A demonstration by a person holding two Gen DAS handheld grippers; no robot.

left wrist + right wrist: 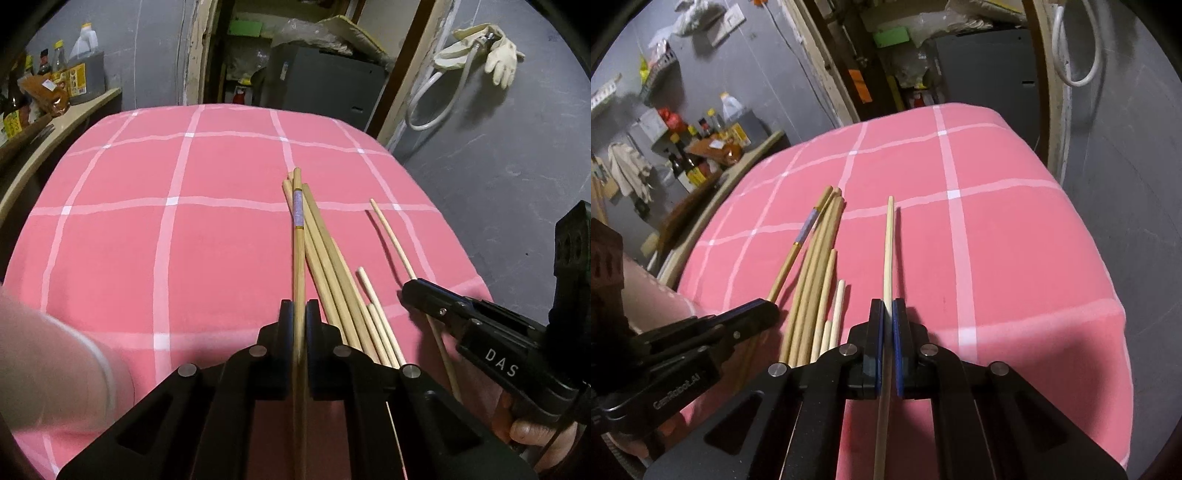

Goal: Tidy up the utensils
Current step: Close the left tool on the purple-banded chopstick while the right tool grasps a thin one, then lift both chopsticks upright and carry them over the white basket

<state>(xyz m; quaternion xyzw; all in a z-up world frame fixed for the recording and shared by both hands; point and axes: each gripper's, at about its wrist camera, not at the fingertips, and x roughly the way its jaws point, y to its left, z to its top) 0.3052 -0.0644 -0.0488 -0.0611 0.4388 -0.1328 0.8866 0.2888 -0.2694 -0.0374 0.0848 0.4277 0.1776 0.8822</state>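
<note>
The left gripper (299, 314) is clamped on a banded chopstick (298, 258), lettering "GenRobot.AI" being read on its body only in the right wrist view. The right gripper (887, 314) is closed on a pale thin chopstick (888, 251); "DAS" is read on it only from the left. Between them a chopstick bundle (812, 288) is laid on the pink checked tabletop (147, 240). Beyond, labelled bottles (689, 162) are shelved; a glove (500, 61) is shown in the left view alone.

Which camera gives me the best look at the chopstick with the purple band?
The left wrist view: the banded chopstick runs straight up the middle, clamped in the left gripper. The right wrist view shows it off to the side, its lower part hidden behind that gripper.
</note>
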